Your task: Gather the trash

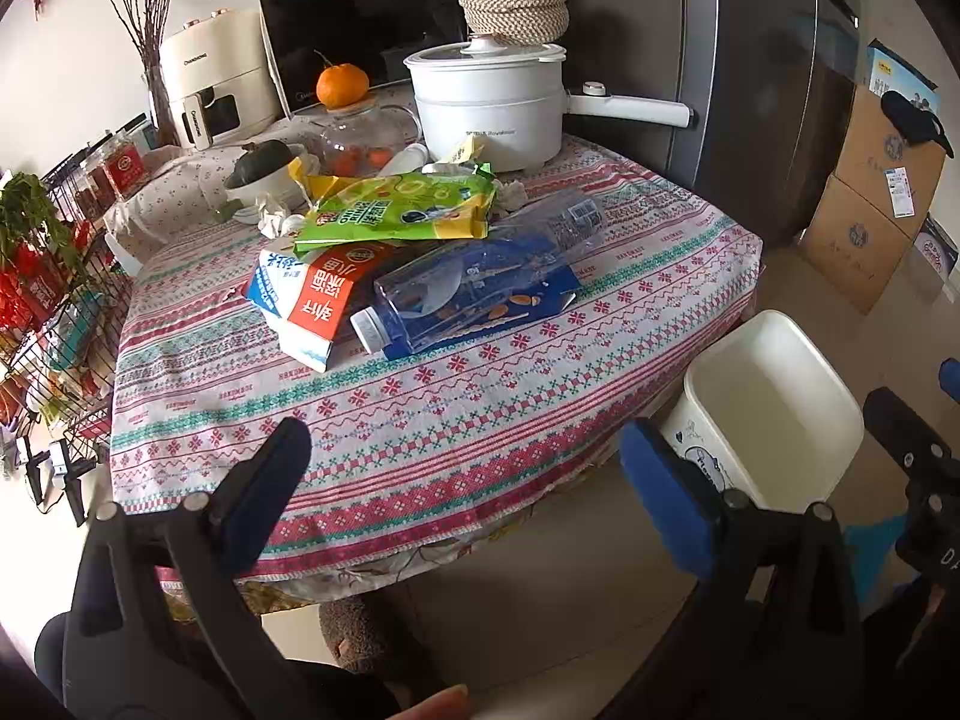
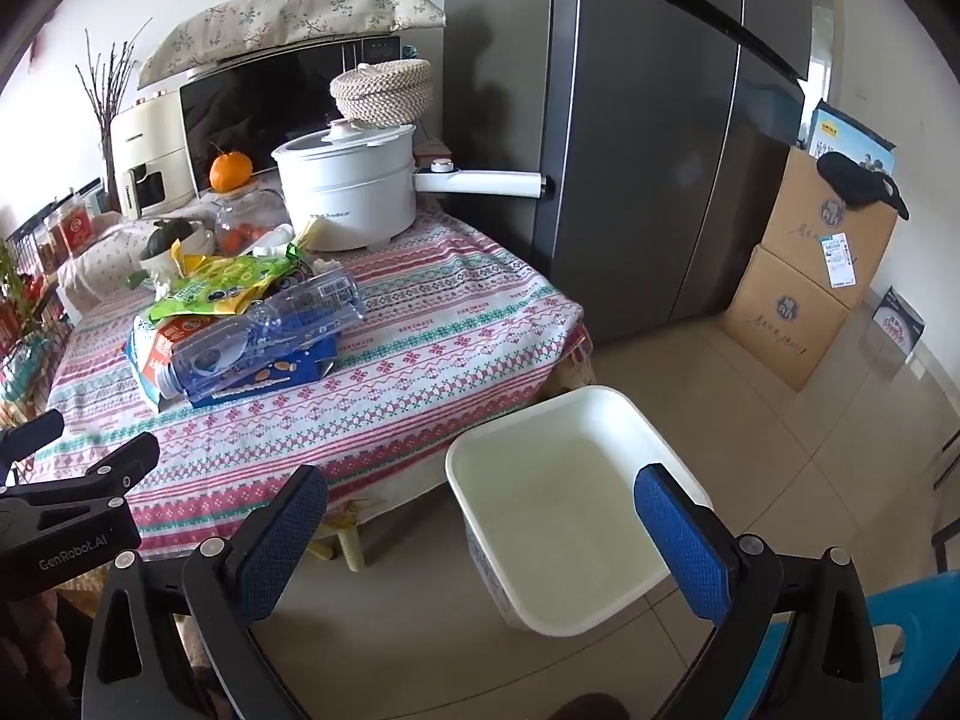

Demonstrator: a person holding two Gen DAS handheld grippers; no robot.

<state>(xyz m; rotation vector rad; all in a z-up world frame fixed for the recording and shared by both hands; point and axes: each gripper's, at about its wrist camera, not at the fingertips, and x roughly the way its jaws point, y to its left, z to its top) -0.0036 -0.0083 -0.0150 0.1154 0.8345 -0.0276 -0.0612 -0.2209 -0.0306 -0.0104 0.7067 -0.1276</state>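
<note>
- Trash heap on the patterned tablecloth [image 1: 420,420]: clear crushed plastic bottle [image 1: 474,282] atop a blue snack box [image 1: 540,300], a red-and-white carton [image 1: 318,306] and a glossy green pouch [image 1: 402,207], well ahead of both grippers
- Left gripper [image 1: 462,480] and right gripper [image 2: 480,516]: jaws wide apart, empty
- White square plastic bin [image 2: 558,516] on the floor beside the table, below the right gripper
- White electric pot [image 1: 489,102] behind the heap

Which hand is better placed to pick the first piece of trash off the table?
Probably the left. The left tool is open and empty, aimed over the table at the clear plastic bottle. The right tool, also open, faces the white bin on the floor.
</note>
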